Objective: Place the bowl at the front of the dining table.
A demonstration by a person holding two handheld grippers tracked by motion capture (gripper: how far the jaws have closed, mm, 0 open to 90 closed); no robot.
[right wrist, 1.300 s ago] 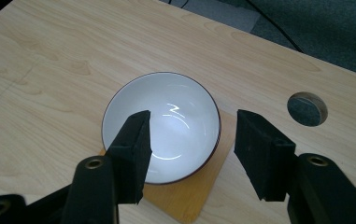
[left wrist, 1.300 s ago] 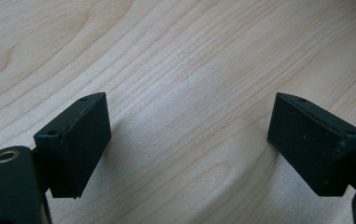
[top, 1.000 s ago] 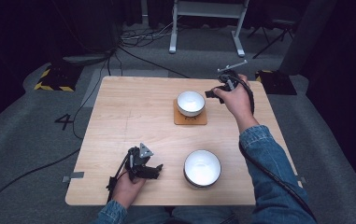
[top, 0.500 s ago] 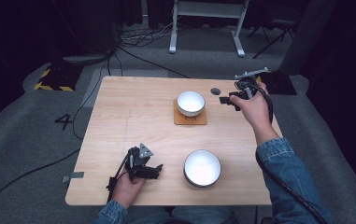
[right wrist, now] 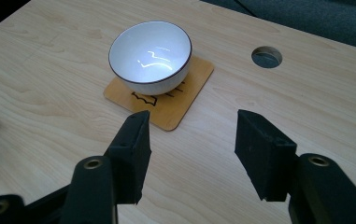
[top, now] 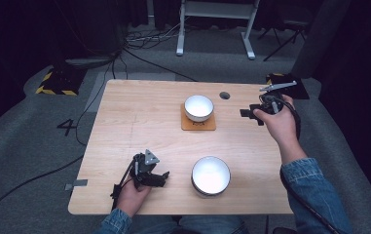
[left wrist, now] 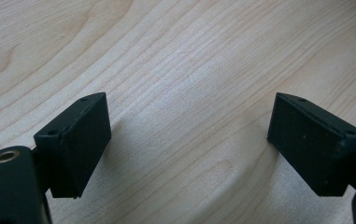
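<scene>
Two white bowls, both empty: one (top: 198, 107) on a square wooden coaster (top: 198, 123) at the table's (top: 124, 122) far middle, one (top: 211, 175) near the front edge. One round hole (top: 224, 95) in the tabletop.

Right gripper (top: 249, 115): held right of the coaster bowl, jaws spread, empty, aimed at it.

Left gripper (top: 162, 178): low over the front-left wood, jaws wide, empty.

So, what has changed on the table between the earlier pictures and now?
The right gripper has drawn away from the small bowl toward the table's right edge; its jaws are open and hold nothing. The small bowl stayed on its coaster. The left gripper stayed resting on the table, open, and the large bowl has not moved.
</scene>
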